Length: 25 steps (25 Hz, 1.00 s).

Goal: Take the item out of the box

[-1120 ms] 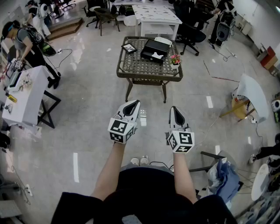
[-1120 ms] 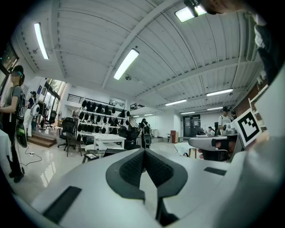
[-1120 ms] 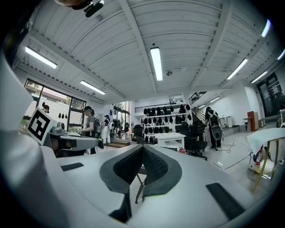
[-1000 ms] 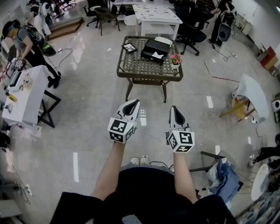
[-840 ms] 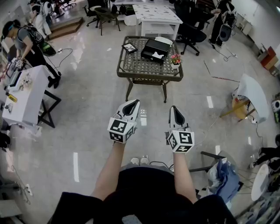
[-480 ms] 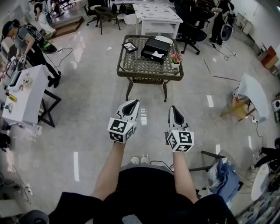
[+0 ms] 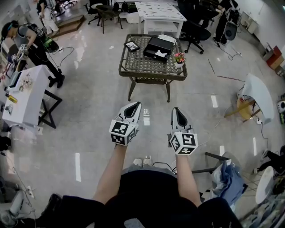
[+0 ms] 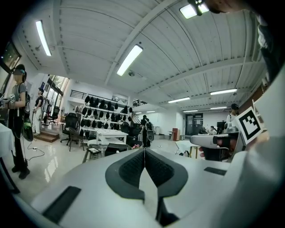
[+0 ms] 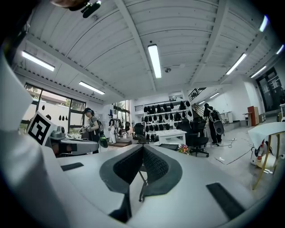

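A black box (image 7: 158, 48) with a white label lies on the wicker-topped low table (image 7: 133, 66), far ahead of me in the head view. Its contents cannot be made out from here. My left gripper (image 7: 135, 104) and right gripper (image 7: 177, 109) hang side by side over the floor, well short of the table, both shut and empty. In the left gripper view the pads meet at the left gripper's tip (image 8: 144, 150), with the box (image 8: 116, 146) small beyond it. The right gripper (image 9: 142, 147) likewise shows its pads together, the box (image 9: 170, 146) far off.
A small picture frame (image 7: 131, 46) and a potted flower (image 7: 180, 58) share the table. A white side table (image 7: 26, 95) stands at the left, with a person (image 7: 26, 42) beside it. Chairs and a white desk (image 7: 160, 11) lie behind; a tipped chair (image 7: 256, 95) is at the right.
The table sits slightly higher in the head view and the person at the left has shifted. Both grippers stay where they were, still shut.
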### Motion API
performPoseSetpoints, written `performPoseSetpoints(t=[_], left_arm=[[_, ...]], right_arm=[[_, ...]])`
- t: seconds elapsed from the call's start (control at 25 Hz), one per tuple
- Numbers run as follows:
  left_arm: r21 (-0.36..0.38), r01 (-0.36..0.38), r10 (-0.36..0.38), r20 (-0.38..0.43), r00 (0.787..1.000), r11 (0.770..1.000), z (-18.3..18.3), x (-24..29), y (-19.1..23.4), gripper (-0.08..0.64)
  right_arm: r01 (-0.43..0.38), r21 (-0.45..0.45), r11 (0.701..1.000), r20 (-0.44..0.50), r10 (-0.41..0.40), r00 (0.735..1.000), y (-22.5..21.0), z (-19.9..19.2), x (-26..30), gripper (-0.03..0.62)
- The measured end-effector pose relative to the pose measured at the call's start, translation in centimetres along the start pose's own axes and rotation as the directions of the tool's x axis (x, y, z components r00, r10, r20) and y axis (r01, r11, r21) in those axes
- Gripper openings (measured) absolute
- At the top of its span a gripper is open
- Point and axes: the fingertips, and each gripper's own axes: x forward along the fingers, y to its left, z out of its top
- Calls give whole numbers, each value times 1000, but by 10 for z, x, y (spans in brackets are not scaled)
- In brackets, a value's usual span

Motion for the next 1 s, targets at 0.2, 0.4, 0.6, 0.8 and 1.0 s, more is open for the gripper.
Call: performPoseSetpoints(t=[0.2,0.4,0.6,0.8,1.0], left_arm=[[0,2,-2,10,1000,1000,2,-2,0,21],[-3,14,-14,28,1000,1000,4,-4,1,23],[-20,31,-30,44,999,999,5,-7,2,86],[-33,26,-24,54,998,999,5,-10,7,158],[-35,29,-28,51,998,999,1,-13,10,189]], right_arm=[[6,2,1000,0,-6,1000,-2,0,-2,3],[16,12,1000,3,-17,1000,-4,1,-2,3],[19,20,1000,3,-19,1000,-3,-1,-3,3],[18,32,999,11,-18,1000,-2,0,-4,3],[27,34,999,9,-27,1000,0,-2,-4,3]])
